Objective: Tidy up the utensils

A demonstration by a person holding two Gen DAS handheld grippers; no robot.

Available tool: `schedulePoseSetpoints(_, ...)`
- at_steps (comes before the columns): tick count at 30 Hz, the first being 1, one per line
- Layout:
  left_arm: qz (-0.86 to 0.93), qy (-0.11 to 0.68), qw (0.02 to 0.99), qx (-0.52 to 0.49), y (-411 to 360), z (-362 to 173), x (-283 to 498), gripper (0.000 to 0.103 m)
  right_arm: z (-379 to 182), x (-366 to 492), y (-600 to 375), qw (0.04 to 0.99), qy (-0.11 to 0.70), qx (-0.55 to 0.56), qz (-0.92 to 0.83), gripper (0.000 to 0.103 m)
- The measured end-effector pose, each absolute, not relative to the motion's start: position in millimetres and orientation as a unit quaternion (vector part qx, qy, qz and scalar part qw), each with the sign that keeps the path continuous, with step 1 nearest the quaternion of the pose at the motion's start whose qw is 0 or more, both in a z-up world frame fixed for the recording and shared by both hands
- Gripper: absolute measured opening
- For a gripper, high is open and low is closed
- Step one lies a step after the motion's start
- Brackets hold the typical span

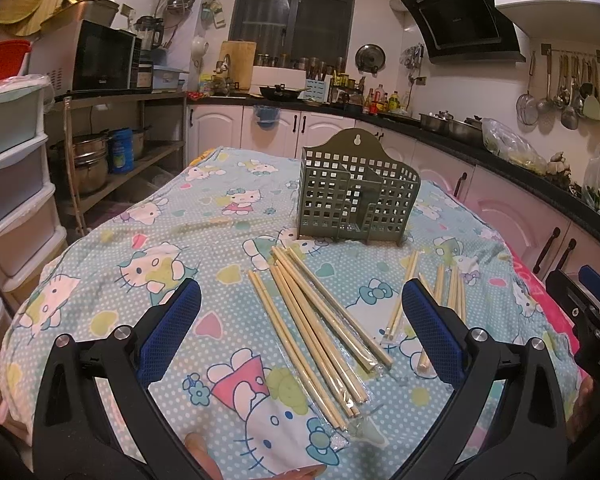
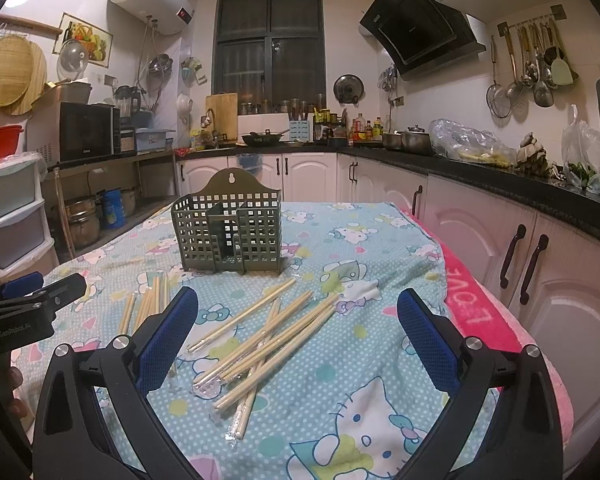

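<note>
Chopsticks [image 1: 320,332] and holder [image 1: 356,196] on cloth [image 1: 140,280]

Left gripper [image 1: 300,328] and right gripper [image 2: 298,332] both spread wide, empty (hovering near chopsticks); holder stands upright beyond.

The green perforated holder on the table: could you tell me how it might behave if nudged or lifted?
The holder looks like thin, hole-riddled plastic and seems empty, so probably light. It stands upright on a soft cloth, so a push would likely tip or slide it.
</note>
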State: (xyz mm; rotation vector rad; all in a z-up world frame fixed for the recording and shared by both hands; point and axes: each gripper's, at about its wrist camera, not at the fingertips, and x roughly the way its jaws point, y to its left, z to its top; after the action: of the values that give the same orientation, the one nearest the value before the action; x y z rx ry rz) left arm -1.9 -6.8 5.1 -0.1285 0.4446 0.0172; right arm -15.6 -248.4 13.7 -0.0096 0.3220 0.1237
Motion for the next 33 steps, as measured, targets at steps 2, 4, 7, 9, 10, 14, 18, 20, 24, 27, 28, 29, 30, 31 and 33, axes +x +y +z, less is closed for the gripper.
schedulePoseSetpoints(2,0.009,0.221,0.973,-0.064,-7,5,-2,0.092,14,-15,-248,0.985,0.161,-0.005,0.062,0.097)
schedulePoseSetpoints(4,0.009,0.221,0.973,-0.064,-7,5,-2,0.092,14,-15,-248,0.985,0.162,-0.005,0.062,0.097)
schedulePoseSetpoints(7,0.01,0.22,0.973,-0.063,-7,5,-2,0.092,14,-16,-248,0.985,0.161,-0.005,0.061,0.097)
schedulePoseSetpoints(9,0.009,0.221,0.973,-0.064,-7,5,-2,0.092,14,-16,-248,0.985,0.161,-0.004,0.062,0.097)
schedulePoseSetpoints(10,0.008,0.221,0.973,-0.064,-7,5,-2,0.092,14,-16,-248,0.985,0.16,-0.005,0.061,0.097)
schedulePoseSetpoints(14,0.01,0.22,0.973,-0.064,-8,6,-2,0.092,14,-16,-248,0.985,0.159,-0.005,0.062,0.097)
schedulePoseSetpoints(18,0.01,0.221,0.973,-0.064,-8,5,-2,0.092,14,-16,-247,0.985,0.16,-0.004,0.062,0.097)
schedulePoseSetpoints(20,0.009,0.221,0.973,-0.064,-8,5,-2,0.092,14,-16,-247,0.985,0.161,-0.005,0.062,0.097)
schedulePoseSetpoints(24,0.007,0.221,0.973,-0.066,-8,4,-1,0.092,13,-16,-247,0.985,0.162,-0.005,0.063,0.097)
schedulePoseSetpoints(27,0.006,0.223,0.973,-0.068,-8,2,0,0.092,10,-14,-245,0.984,0.167,-0.007,0.069,0.097)
schedulePoseSetpoints(28,0.006,0.225,0.972,-0.069,-9,1,1,0.092,10,-13,-245,0.983,0.168,-0.008,0.07,0.097)
schedulePoseSetpoints(29,0.006,0.227,0.971,-0.07,-8,0,2,0.092,9,-12,-244,0.983,0.17,-0.009,0.072,0.097)
schedulePoseSetpoints(30,0.006,0.23,0.971,-0.072,-6,-1,4,0.092,9,-11,-243,0.982,0.172,-0.01,0.074,0.097)
schedulePoseSetpoints(31,0.005,0.232,0.97,-0.073,-6,-1,5,0.092,8,-9,-242,0.982,0.173,-0.011,0.075,0.097)
schedulePoseSetpoints(33,0.004,0.238,0.968,-0.076,-3,-3,10,0.092,8,-4,-240,0.981,0.178,-0.015,0.077,0.097)
